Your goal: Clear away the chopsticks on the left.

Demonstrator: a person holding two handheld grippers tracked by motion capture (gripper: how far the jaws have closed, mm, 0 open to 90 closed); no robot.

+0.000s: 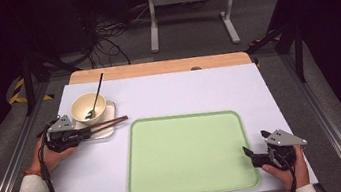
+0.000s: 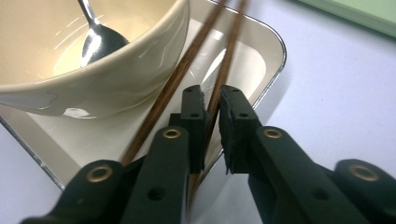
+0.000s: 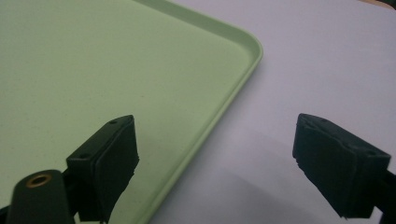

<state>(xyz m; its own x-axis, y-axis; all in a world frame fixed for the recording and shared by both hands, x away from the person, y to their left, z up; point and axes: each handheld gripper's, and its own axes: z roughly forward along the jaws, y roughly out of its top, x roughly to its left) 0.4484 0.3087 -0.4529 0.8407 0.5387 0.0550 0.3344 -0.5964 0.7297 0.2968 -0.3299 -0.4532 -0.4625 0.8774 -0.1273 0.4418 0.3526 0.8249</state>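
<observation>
Brown wooden chopsticks (image 2: pixel 224 60) sit between the nearly closed left gripper's (image 2: pixel 211 100) jaws; the right gripper (image 3: pixel 215 154) gapes wide over the pale green tray's (image 3: pixel 219 112) rim.

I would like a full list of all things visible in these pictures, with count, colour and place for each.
Round cream ceramic bowl: one, cream, on the small dish at the table's far left.
Metal spoon: one, silver, standing in the bowl.
Rectangular white dish: one, white with a metal rim, under the bowl.
Brown wooden chopsticks: two, dark brown, across the dish; one between the left gripper's fingers.
Flat green plastic tray: one, light green, centre of the table.
White table cover: one, white.
Left gripper: black, nearly closed around a chopstick.
Right gripper: black, open, astride the tray's edge.
</observation>
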